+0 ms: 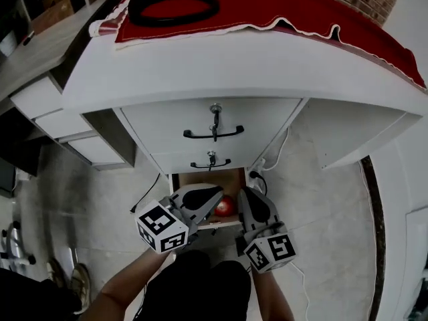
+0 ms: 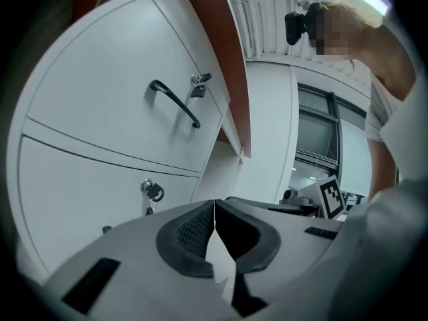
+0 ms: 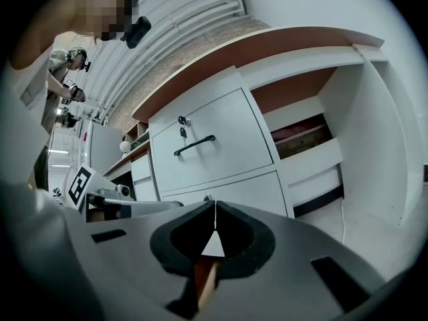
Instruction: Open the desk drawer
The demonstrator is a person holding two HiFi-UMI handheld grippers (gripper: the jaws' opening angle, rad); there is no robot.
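Broadly, the white surface (image 1: pixel 200 79) spreads ahead of and above both claws, with a red cloth (image 1: pixel 281 9) draped on top and a black cable loop (image 1: pixel 174 5) lying on it. Its closed top drawer (image 1: pixel 167 122) with a black handle (image 1: pixel 214 134) and the closed middle drawer (image 1: pixel 174 160) stand just beyond the claw tips, while the bottom drawer (image 1: pixel 200 179) is pulled out right under them — a red round thing (image 1: pixel 225 206) sits inside, between the two claws. Left claw (image 1: pixel 214 194) and right claw (image 1: pixel 247 193) are both closed tight — pads meeting, nothing held.
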